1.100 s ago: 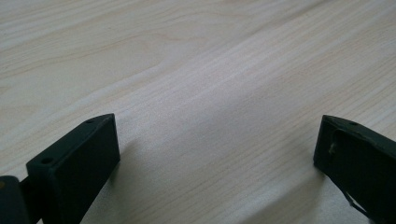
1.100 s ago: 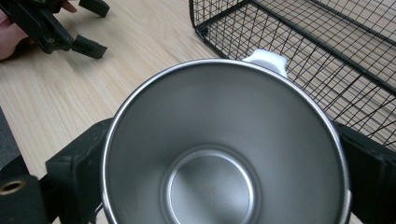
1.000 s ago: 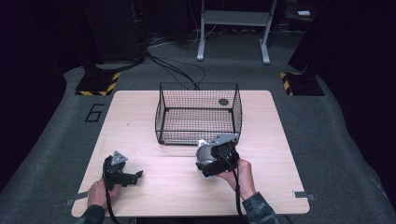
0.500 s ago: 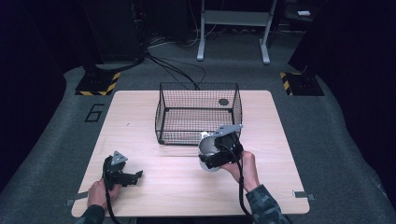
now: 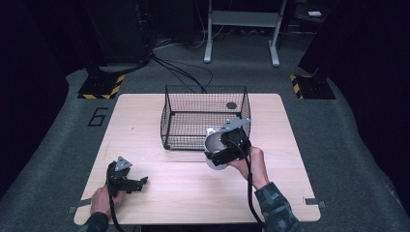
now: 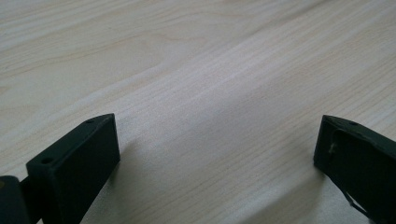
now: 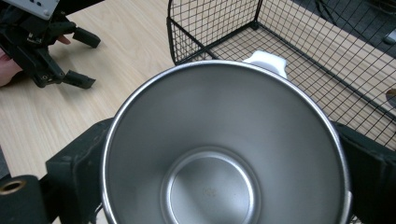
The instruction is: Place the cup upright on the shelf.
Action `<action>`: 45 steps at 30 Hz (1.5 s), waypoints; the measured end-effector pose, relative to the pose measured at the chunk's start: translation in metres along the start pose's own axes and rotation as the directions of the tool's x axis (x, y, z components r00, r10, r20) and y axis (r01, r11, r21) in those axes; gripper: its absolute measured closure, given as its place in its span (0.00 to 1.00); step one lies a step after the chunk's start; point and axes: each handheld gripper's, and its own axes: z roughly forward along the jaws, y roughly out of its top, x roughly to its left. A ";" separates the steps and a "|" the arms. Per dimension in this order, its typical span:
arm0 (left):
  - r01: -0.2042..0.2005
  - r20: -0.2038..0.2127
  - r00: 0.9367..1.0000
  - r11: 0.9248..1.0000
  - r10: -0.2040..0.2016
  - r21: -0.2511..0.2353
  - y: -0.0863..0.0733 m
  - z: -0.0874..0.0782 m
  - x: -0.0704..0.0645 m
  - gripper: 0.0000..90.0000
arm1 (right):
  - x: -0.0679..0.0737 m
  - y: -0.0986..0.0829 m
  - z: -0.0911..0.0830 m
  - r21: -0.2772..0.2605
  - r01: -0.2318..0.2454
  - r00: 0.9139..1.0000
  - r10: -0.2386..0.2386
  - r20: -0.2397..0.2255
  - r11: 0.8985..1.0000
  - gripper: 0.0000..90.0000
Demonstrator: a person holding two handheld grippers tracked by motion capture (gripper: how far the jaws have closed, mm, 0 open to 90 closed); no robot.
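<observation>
The right gripper (image 5: 223, 153) has its fingers (image 7: 74, 179) clamped on the outside of a steel cup (image 7: 224, 144), one finger on each side of the wall. In the right gripper view the cup's open mouth faces the camera, showing a bare brushed inside and a round base; a faint mark sits on that base, too small to read. A white tab (image 7: 266, 62) juts from the cup's far rim. The cup hangs above the desk (image 5: 145, 125), just in front of the near wall of the black wire basket (image 5: 203, 116), near its right corner. The right hand (image 5: 251, 162) grips the tool from behind, forearm coming up from the lower edge at a slant.

The left gripper (image 5: 126, 182) rests low near the desk's front left corner, well apart from the basket. Its fingers (image 6: 79, 158) stand wide apart with only bare wood between them, holding nothing. The left hand (image 5: 102, 198) lies behind it.

On the grey floor left of the desk, a "6" (image 5: 98, 116) is marked.
</observation>
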 end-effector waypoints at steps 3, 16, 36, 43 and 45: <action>0.004 -0.001 1.000 1.000 -0.004 -0.001 0.000 0.000 0.000 0.00 | -0.003 0.004 0.001 -0.017 0.007 1.000 -0.007 0.010 1.000 0.06; -0.001 -0.001 1.000 1.000 0.001 -0.001 0.000 0.000 0.000 0.00 | -0.023 0.021 0.005 -0.019 0.006 1.000 -0.006 0.002 1.000 0.06; 0.004 -0.001 1.000 1.000 -0.004 -0.001 0.000 0.000 0.000 0.00 | -0.047 0.049 0.014 -0.032 0.012 1.000 -0.011 0.017 0.999 0.06; 0.005 -0.003 1.000 1.000 -0.005 -0.002 0.000 0.000 -0.001 0.00 | -0.055 0.059 0.020 -0.040 0.019 1.000 -0.019 0.008 0.999 0.06; 0.005 -0.004 1.000 1.000 -0.005 -0.003 0.000 0.000 0.000 0.00 | -0.057 0.060 0.022 -0.039 0.013 1.000 -0.012 0.010 0.999 0.06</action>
